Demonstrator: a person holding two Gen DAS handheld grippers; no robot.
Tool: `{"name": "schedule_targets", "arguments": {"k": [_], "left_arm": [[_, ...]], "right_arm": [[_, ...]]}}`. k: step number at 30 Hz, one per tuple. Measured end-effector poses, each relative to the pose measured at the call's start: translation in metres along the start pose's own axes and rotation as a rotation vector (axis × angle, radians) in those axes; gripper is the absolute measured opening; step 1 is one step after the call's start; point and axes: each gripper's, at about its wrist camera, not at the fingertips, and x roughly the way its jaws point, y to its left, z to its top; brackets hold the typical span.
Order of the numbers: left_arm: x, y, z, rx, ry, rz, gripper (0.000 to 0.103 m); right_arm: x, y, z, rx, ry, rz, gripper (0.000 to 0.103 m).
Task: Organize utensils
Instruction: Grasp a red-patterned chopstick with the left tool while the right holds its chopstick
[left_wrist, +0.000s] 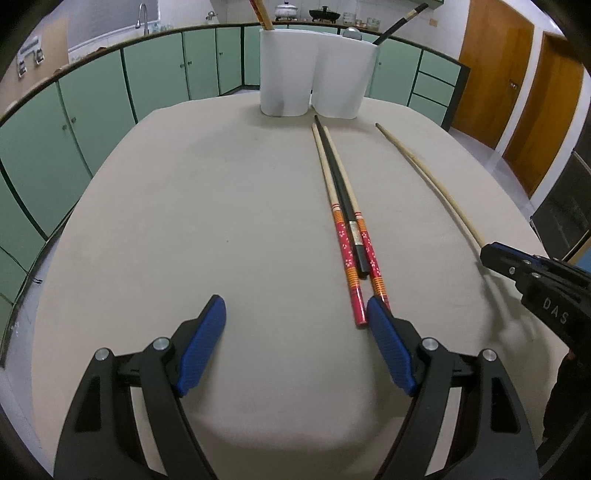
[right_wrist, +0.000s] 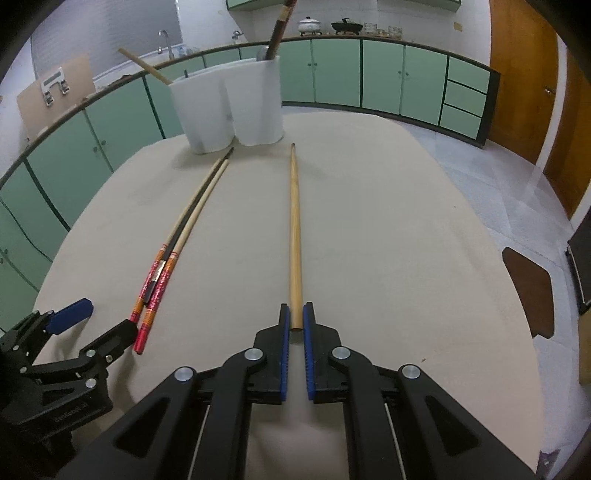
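A kitchen with pale green cabinets (left_wrist: 155, 74) and orange-brown doors (left_wrist: 491, 74) curves behind a beige surface (left_wrist: 221, 221). Both tools point steeply down toward it. The right tool (right_wrist: 294, 319) has its blue pads pinched almost together on the near end of a plain wooden chopstick (right_wrist: 294, 236), which lies flat on the surface and runs from the pads straight toward 12 o'clock, its far tip stopping short of the holder. In the left wrist view the same right tool sits at 3 o'clock, clamped on that stick's end. The left tool (left_wrist: 295, 314) stands wide open with nothing between its pads; its right pad (left_wrist: 388, 350) sits just beside the near ends of a bundle lying at about 1 o'clock: two red-patterned chopsticks (left_wrist: 347, 254) with a black chopstick (left_wrist: 341, 184) between them, all touching and parallel on the surface. Beyond them, at 12 o'clock, a white two-lobed holder (left_wrist: 314, 70) stands upright at the far edge of the surface, with a red-patterned chopstick (left_wrist: 260, 13) leaning out of its left lobe and a black one (left_wrist: 400, 22) out of its right.
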Motion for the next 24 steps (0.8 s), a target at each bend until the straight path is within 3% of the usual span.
{"name": "schedule_targets", "arguments": {"k": [4, 9, 12, 24], "left_arm": [[-0.002, 0.003, 0.0, -0.01, -0.006, 0.011, 0.071], [-0.005, 0.011, -0.001, -0.048, -0.018, 0.034, 0.052], [-0.007, 0.017, -0.002, -0.072, -0.023, 0.039, 0.046], [0.0, 0.015, 0.005, -0.057, -0.024, 0.06, 0.045]], "right_arm": [[-0.001, -0.002, 0.002, -0.002, -0.002, -0.001, 0.007], [0.0, -0.003, 0.001, 0.0, -0.001, 0.003, 0.007], [-0.001, -0.003, 0.001, -0.002, 0.001, 0.002, 0.007], [0.005, -0.001, -0.003, -0.009, 0.015, 0.003, 0.007]]}}
